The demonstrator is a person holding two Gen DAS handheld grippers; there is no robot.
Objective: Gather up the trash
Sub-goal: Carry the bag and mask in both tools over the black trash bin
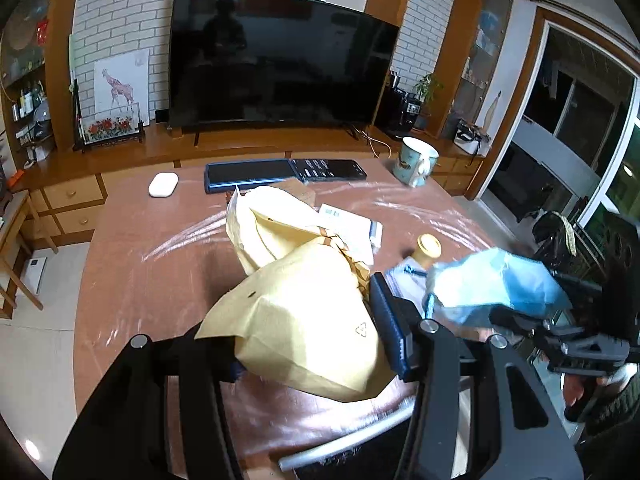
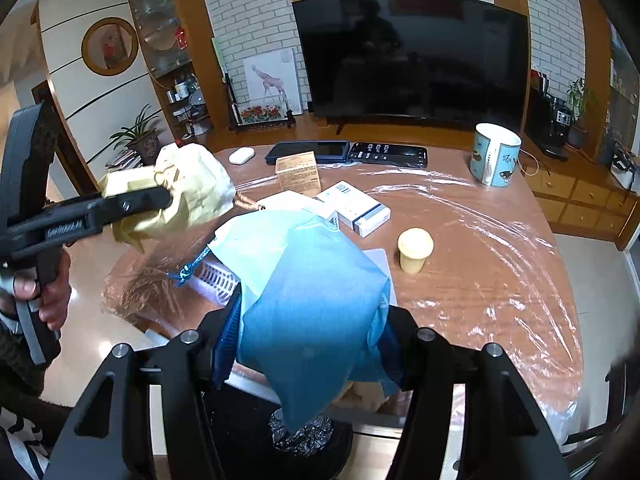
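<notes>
Holding a crumpled yellow paper bag (image 1: 304, 320) tight, the left claw (image 1: 316, 344) keeps it up above the tabletop (image 1: 160, 264); the right claw (image 2: 308, 344) is closed on a blue bag (image 2: 316, 312), lifted over the near edge; a small yellow-capped bottle (image 2: 415, 250) stands on the tabletop just past the blue bag; a white box (image 2: 354, 208) lies behind it; a mug (image 2: 496, 155) stands far back on the right.
</notes>
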